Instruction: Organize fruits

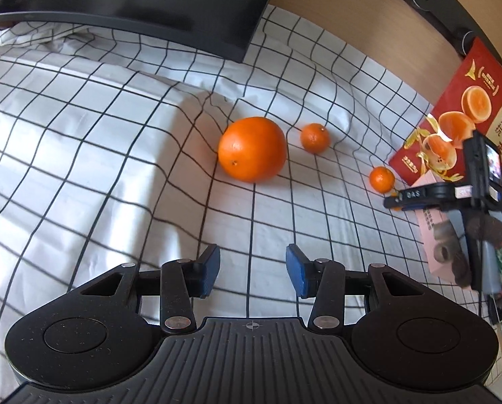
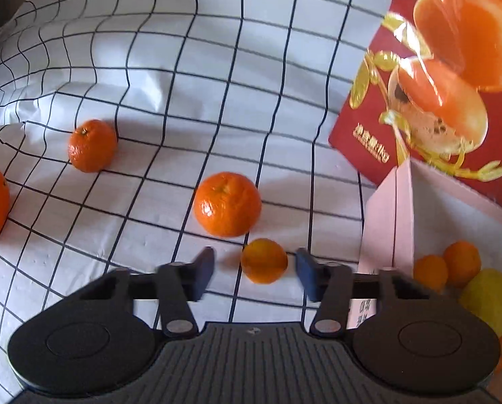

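Rumpled grid-check sheet (image 1: 82, 155), wooden wall (image 1: 352, 10), red fruit box (image 2: 419, 101), both grippers' fingers (image 1: 210, 271) apart, empty.

A checked sheet (image 1: 116, 134) carries a big orange (image 1: 252, 148) and mandarins (image 2: 227, 204).

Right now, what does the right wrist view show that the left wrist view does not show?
Only the right wrist view shows the small orange fruit between the open fingers of the right gripper, and the inside of the pink box, which holds small orange fruits and a yellow fruit.

Only the left wrist view shows the black monitor, the wooden wall and the open, empty left gripper.

Both show the grid cloth, the big orange, two mandarins and the red package.
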A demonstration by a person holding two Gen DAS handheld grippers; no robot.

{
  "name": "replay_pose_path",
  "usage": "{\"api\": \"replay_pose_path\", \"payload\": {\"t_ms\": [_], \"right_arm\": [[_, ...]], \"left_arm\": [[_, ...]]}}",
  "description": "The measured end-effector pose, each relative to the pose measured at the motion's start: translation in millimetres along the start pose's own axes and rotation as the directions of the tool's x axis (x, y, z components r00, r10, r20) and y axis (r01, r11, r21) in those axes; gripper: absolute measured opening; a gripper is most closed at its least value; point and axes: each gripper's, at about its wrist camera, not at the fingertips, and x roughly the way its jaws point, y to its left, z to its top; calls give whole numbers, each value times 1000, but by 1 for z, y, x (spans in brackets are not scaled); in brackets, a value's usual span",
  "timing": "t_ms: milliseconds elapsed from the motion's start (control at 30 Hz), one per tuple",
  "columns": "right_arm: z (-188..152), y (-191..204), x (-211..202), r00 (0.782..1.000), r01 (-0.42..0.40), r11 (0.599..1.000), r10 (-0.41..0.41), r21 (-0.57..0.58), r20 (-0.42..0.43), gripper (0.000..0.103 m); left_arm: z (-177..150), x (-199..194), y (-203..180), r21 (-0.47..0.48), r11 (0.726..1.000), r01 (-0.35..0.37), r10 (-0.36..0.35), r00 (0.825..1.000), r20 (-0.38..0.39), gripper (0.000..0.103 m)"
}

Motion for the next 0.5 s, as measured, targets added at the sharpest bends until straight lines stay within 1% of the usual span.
{"api": "replay_pose_path", "payload": {"t_ms": [67,233,400,500], "right_arm": [[-4,0,-8,1000,-17,1000,17,5,14,28],[-30,5,-43,992,-116,993,115,18,43,28],[-67,12,-68,980,-196,980,194,41,47,28],[-86,15,-73,977,-209,977,207,45,39,28]], "left_arm": [[3,7,-4,18,1000,14,-14,1000,-9,48],[10,29,-26,84,995,59,-56,998,-37,48],[19,47,-55,159,981,115,-108,993,-50,48],[26,56,-72,209,970,128,-121,992,-44,48]]}}
